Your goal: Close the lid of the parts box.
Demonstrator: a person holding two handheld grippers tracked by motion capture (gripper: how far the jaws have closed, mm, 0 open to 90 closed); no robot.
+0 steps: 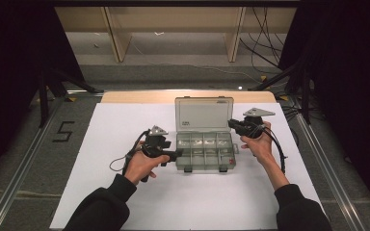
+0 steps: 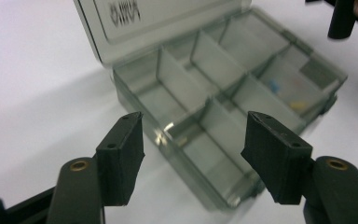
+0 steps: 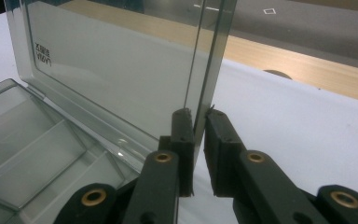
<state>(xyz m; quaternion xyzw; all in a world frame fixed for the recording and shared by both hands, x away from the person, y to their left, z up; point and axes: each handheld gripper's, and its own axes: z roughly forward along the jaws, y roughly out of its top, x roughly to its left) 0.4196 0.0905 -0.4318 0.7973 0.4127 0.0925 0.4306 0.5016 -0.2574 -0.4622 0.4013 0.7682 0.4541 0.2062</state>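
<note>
Lid pinched, box open at mid-desk

My right claw (image 3: 198, 140) grips the upright lid (image 1: 204, 113) at its 3 o'clock edge; my left claw (image 2: 193, 156) gapes empty at 9 o'clock of the compartment box (image 1: 204, 153) on the white desk (image 1: 125, 202).

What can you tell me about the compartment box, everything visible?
The compartment box is smoky, see-through plastic, rectangular, lying flat on the white table cover between the two hands. Its hinged lid stands open and upright at the far side, with small printed lettering on it. Clear dividers split the tray into two rows of cells; a few small coloured bits lie in cells near one end. Two latches sit on the near edge. The right gripper pinches the lid's side edge. The left gripper is open near the tray, not touching it.
</note>
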